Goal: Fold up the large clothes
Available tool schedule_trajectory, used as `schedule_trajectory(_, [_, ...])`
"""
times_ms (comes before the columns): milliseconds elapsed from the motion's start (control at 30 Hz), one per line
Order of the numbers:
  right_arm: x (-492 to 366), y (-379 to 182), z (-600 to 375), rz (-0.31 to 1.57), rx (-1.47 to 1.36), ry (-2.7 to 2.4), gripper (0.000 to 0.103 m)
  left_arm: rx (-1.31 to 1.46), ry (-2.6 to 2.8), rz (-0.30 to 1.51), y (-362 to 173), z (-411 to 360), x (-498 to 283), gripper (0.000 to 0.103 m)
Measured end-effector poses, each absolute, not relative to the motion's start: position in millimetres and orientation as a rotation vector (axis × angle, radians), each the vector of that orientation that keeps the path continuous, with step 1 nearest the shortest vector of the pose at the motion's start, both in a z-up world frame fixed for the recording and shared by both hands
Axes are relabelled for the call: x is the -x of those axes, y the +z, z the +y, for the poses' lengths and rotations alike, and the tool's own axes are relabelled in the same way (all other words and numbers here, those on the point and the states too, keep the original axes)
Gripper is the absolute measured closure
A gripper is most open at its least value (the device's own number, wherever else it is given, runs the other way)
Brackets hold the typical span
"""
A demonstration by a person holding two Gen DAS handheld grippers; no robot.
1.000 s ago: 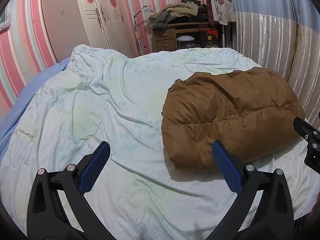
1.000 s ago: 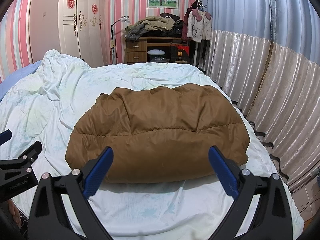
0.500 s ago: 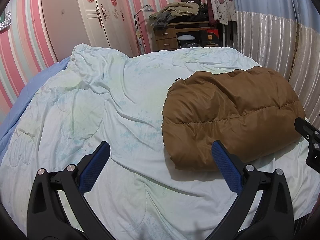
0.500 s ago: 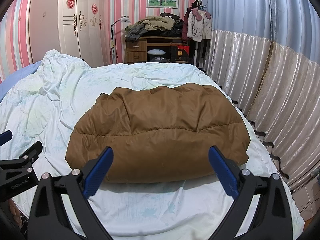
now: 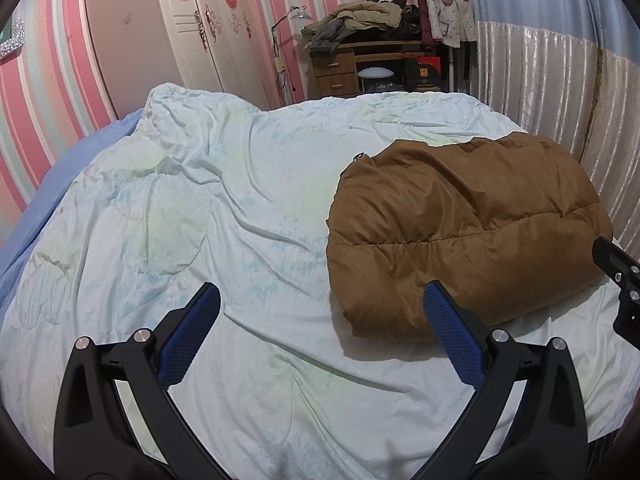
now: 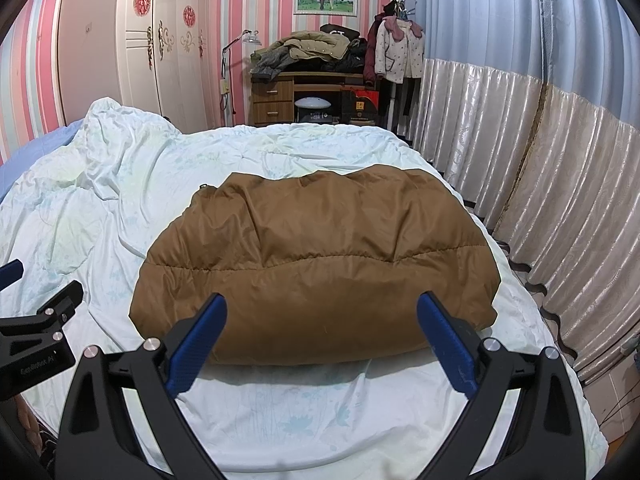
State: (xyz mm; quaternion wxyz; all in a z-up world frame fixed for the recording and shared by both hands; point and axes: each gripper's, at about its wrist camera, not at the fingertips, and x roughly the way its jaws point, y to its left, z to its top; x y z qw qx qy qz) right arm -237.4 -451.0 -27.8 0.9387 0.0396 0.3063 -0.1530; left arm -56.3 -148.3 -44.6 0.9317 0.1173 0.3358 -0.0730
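Brown jacket [image 6: 316, 264] lies as a compact folded bundle on the right side of the bed [image 5: 240, 240]; left gripper [image 5: 320, 320] and right gripper [image 6: 322, 330] both hang spread wide and empty short of its near edge. Judged: folding looks essentially done, so the next move is at most a tidy-up or lifting it away. The left view alone shows the bare quilt beside the jacket; the right view shows its full near edge.
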Motion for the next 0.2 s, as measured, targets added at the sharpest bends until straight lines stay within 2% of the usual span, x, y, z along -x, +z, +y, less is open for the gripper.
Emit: schedule_trajectory(200, [237.4, -28.0, -450.9, 0.626, -0.081, -0.314, 0.007, -0.24, -0.138, 0.701, -46.5, -148.0, 54.9, 0.003])
